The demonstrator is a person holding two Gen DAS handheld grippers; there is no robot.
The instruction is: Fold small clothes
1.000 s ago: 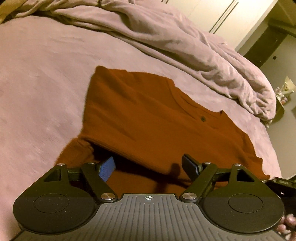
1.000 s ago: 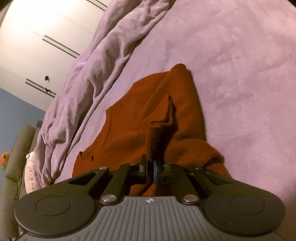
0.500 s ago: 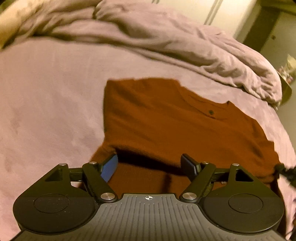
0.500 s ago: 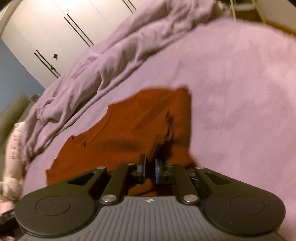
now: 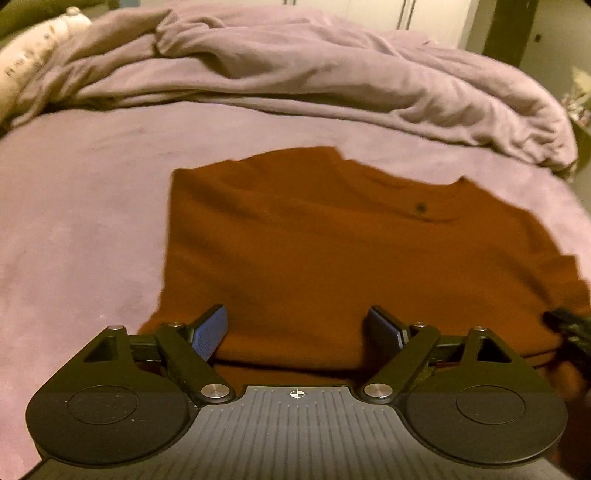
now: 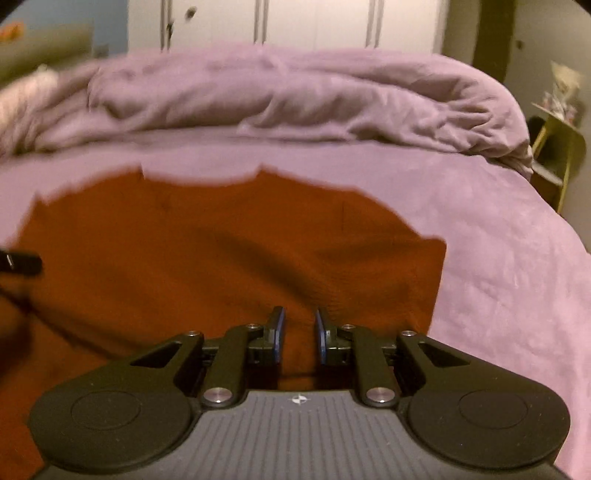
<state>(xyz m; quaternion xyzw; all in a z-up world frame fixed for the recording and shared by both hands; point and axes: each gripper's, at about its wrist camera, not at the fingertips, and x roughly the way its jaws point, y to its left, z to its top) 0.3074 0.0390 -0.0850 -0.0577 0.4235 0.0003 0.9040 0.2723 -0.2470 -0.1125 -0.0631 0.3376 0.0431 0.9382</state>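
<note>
A rust-brown knit top (image 5: 314,240) lies flat on the purple bed sheet (image 5: 81,206), neckline with a dark button (image 5: 420,208) toward the far side. My left gripper (image 5: 297,326) is open, its jaws wide apart over the near hem. In the right wrist view the same top (image 6: 207,251) fills the middle. My right gripper (image 6: 298,328) is open by a narrow gap, with a ridge of the fabric lying between the jaws. The other gripper's tip shows at each view's edge (image 5: 569,325) (image 6: 20,263).
A crumpled purple duvet (image 5: 314,74) is heaped along the far side of the bed. A pillow (image 5: 26,62) lies at the far left. White wardrobe doors (image 6: 314,22) stand behind, and a small yellow side table (image 6: 557,147) stands at the right.
The right gripper was shut on a raised fold of the top; it has swung round, lowered the fabric and opened a little. The left gripper turned to face the top squarely, still open.
</note>
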